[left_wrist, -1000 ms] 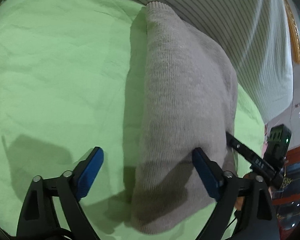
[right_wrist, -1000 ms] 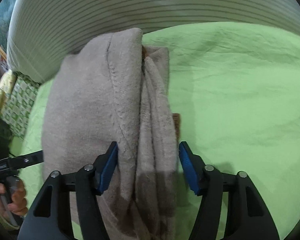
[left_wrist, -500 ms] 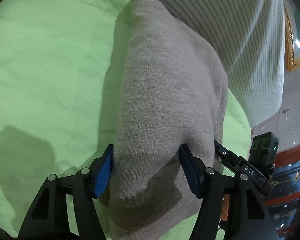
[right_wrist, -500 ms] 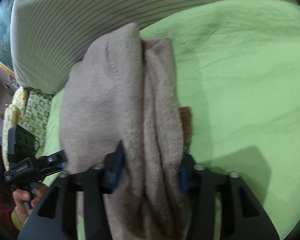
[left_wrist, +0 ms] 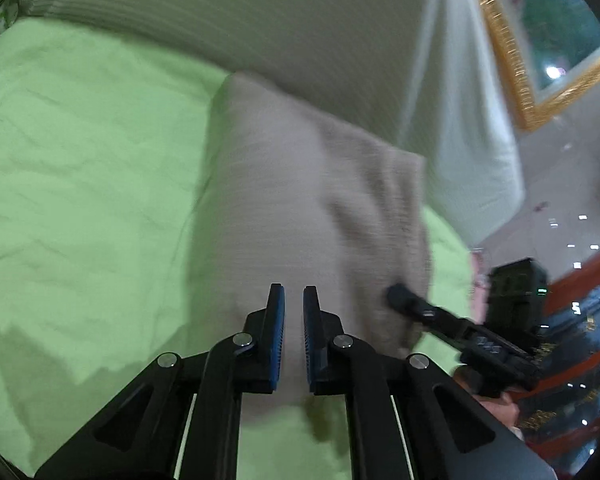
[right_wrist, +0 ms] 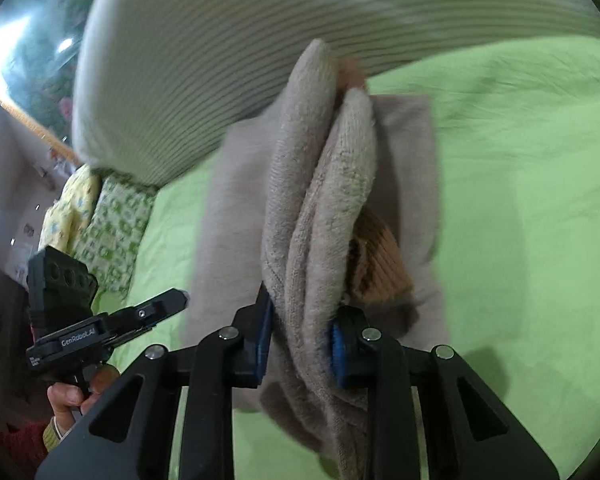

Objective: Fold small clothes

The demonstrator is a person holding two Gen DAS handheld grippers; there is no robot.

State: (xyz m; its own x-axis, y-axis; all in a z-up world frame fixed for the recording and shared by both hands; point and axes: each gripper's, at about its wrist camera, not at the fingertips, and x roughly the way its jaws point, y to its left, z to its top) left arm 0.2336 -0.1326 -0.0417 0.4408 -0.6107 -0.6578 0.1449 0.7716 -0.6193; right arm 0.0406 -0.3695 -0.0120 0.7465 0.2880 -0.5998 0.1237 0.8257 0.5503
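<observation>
Change vs. a second ago: both grippers were open astride the ends of the folded beige knit garment [left_wrist: 300, 208] as it lay flat on the crumpled light-green sheet [left_wrist: 80, 160]; now both ends are pinched and the garment is seen bunched and raised off the sheet at the grip points. Task read: grasp phase is judged done, lift or carry of the fold is under way; strong motion blur in both views supports this.

Left gripper [left_wrist: 294, 300]: blue pads are brought nearly together, only a thin slit left. Beige knit is seen in the slit and directly behind it, so a thin edge of the garment is taken as clamped; how deep the bite goes cannot be told.

Right gripper [right_wrist: 300, 320]: jaws are narrowed and closing, with a thick bundle of fuzzy beige layers squeezed between the pads. An orange-brown ribbed piece [right_wrist: 380, 264] is seen poking out of the bundle just beside the right-hand pad; whether it is trapped in the grip cannot be told.

Mid field: the garment is stretched between the two grippers, its far end low near the sheet.

Far field: a white cushion with thin grey stripes [right_wrist: 220, 40] is seen behind the garment. In the right wrist view the person's hand [right_wrist: 80, 392] on the left tool is visible at lower left.
</observation>
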